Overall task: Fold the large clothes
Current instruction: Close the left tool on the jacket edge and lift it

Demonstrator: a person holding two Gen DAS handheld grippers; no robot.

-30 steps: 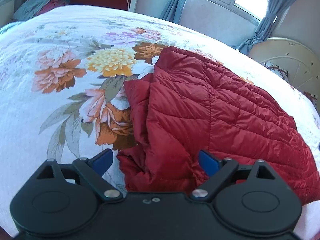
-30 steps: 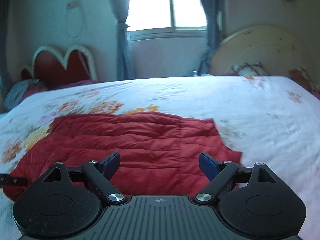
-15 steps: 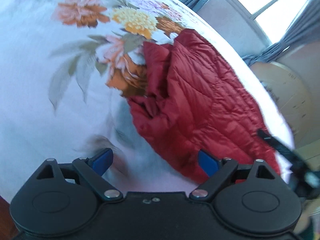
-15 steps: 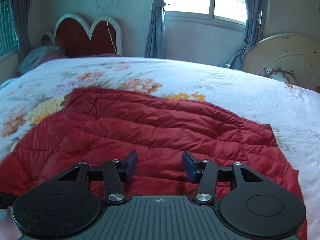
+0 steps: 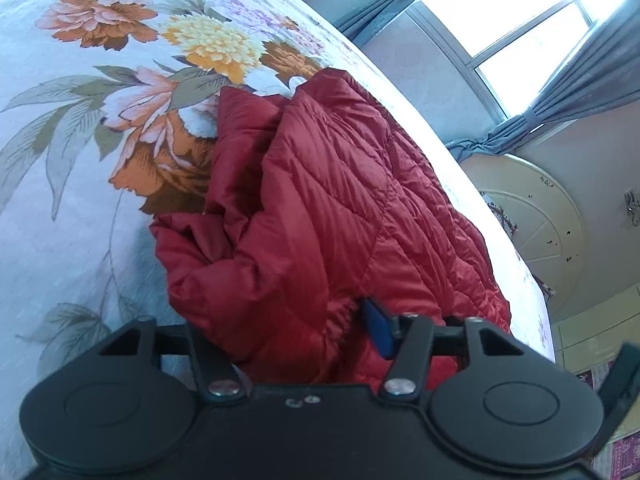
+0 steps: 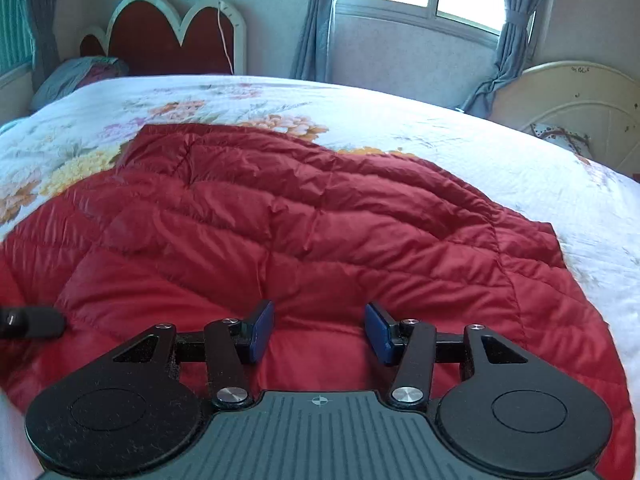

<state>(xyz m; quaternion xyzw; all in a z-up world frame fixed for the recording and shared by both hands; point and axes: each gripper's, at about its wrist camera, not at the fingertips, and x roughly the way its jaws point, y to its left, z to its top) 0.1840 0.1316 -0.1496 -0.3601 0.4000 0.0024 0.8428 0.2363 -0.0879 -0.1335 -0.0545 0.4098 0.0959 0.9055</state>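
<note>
A red quilted down jacket (image 6: 304, 224) lies on the floral bedspread (image 6: 460, 136). It also shows in the left wrist view (image 5: 328, 208), bunched at its near end. My left gripper (image 5: 304, 332) has a thick fold of the jacket between its jaws; the left finger is hidden under fabric and only the right blue pad (image 5: 378, 330) shows. My right gripper (image 6: 318, 332) sits low over the jacket's near edge, jaws partly closed, with red fabric bulging between the blue pads (image 6: 262, 330).
A red heart-shaped headboard (image 6: 168, 36) and a pillow (image 6: 76, 76) stand at the bed's far left. A cream round headboard (image 6: 576, 108) stands at the right. Window and grey curtains (image 6: 316, 20) are behind. The other gripper's tip (image 6: 28, 322) shows at the left edge.
The left gripper moved forward into the jacket's bunched end and its jaws narrowed around a fold. The right gripper lowered onto the jacket and its jaws stayed partly closed.
</note>
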